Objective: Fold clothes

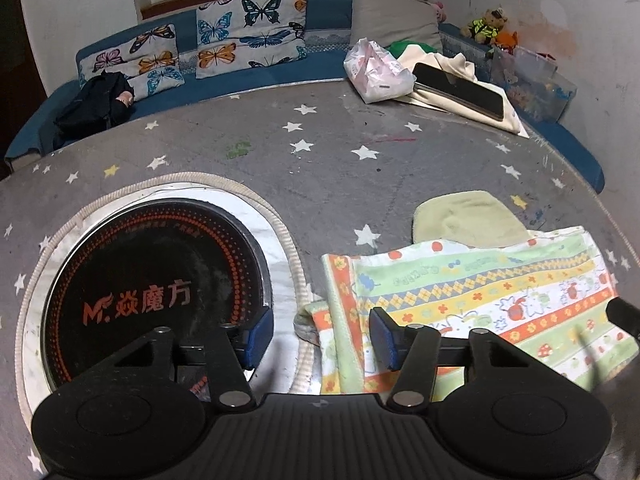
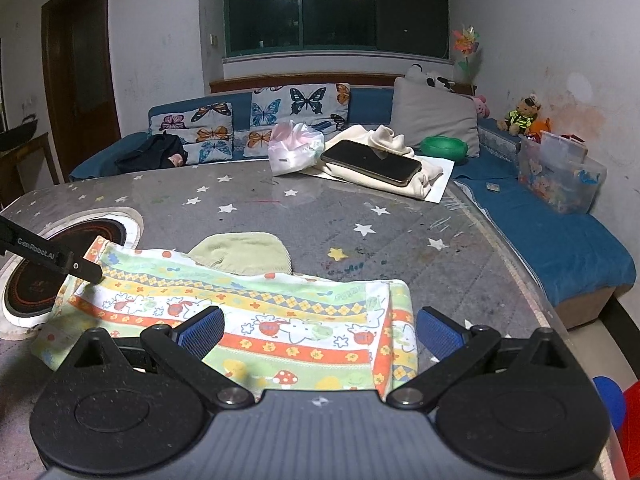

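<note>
I am looking over the table (image 2: 304,216), and the cloth (image 2: 280,320), patterned in bands of green, orange and yellow, is lying folded on its near part, just right of the round hob (image 1: 156,292) set into the table. A pale green cap (image 2: 244,254) is peeking out from under the cloth's far edge.

My right gripper (image 2: 320,330) is standing wide open, pointing down over the cloth's right end; its blue pads (image 2: 438,330) are spreading either side of the folded edge, and I cannot tell whether they are touching the fabric. My left gripper (image 1: 316,342) is standing partly open over the cloth's left end. Its right pad (image 1: 382,338) is lying over the fabric, its left pad over the hob's rim, and the bunched corner is sitting between them, ungripped as far as I can see.

In the right wrist view only the tip of one left finger is showing, reaching in over the cloth's left edge. The cloth's near edge is hiding behind both gripper bodies. Both grippers are tilting down toward the table; no hand is showing.
</note>
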`<control>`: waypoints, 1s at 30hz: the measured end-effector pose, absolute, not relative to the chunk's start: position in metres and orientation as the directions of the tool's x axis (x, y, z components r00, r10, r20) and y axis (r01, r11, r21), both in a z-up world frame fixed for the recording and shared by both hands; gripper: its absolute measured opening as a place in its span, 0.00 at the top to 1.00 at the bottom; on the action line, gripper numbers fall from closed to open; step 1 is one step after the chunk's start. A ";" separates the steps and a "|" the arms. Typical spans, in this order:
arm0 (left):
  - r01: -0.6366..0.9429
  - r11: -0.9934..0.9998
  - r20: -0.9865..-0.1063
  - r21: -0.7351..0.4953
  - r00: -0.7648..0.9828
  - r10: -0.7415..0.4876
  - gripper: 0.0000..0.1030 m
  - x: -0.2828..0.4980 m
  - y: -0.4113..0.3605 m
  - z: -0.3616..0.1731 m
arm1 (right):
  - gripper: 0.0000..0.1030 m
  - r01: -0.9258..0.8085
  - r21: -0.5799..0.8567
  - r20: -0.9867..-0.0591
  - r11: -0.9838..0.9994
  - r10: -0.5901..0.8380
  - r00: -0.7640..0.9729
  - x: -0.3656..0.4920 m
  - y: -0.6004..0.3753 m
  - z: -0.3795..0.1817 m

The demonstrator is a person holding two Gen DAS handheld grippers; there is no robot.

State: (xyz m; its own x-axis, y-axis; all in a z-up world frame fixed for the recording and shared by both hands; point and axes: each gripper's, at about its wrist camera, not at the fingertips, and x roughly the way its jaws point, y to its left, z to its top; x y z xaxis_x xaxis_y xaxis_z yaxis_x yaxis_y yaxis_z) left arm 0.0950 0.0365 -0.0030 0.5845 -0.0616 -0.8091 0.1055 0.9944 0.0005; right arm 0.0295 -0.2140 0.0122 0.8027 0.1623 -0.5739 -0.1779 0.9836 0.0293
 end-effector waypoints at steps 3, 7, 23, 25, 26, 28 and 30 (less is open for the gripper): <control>0.113 0.993 -0.809 0.016 0.585 -0.053 0.49 0.097 0.035 -0.005 | 0.00 -0.182 0.028 -0.574 0.983 0.165 0.802 0.032 -0.213 0.012; 0.123 0.992 -0.806 0.039 0.590 -0.042 0.50 0.100 0.032 -0.005 | 0.00 -0.189 0.034 -0.572 0.981 0.174 0.801 0.036 -0.210 0.013; 0.152 0.985 -0.794 0.082 0.607 -0.028 0.33 0.091 0.018 -0.003 | 0.00 -0.231 0.060 -0.609 0.971 0.219 0.762 0.038 -0.194 -0.005; 0.161 0.983 -0.785 0.089 0.619 -0.031 0.29 0.086 0.015 0.001 | 0.00 -0.226 0.062 -0.607 0.972 0.217 0.765 0.035 -0.195 -0.005; 0.166 0.982 -0.780 0.092 0.624 -0.033 0.28 0.083 0.014 0.003 | 0.00 -0.223 0.066 -0.605 0.973 0.217 0.767 0.034 -0.196 -0.004; 0.176 0.979 -0.771 0.098 0.636 -0.037 0.25 0.078 0.011 0.007 | 0.00 -0.218 0.074 -0.601 0.973 0.218 0.769 0.031 -0.199 -0.003; 0.186 0.977 -0.761 0.105 0.647 -0.041 0.22 0.072 0.008 0.011 | 0.00 -0.214 0.075 -0.599 0.974 0.216 0.771 0.027 -0.201 -0.002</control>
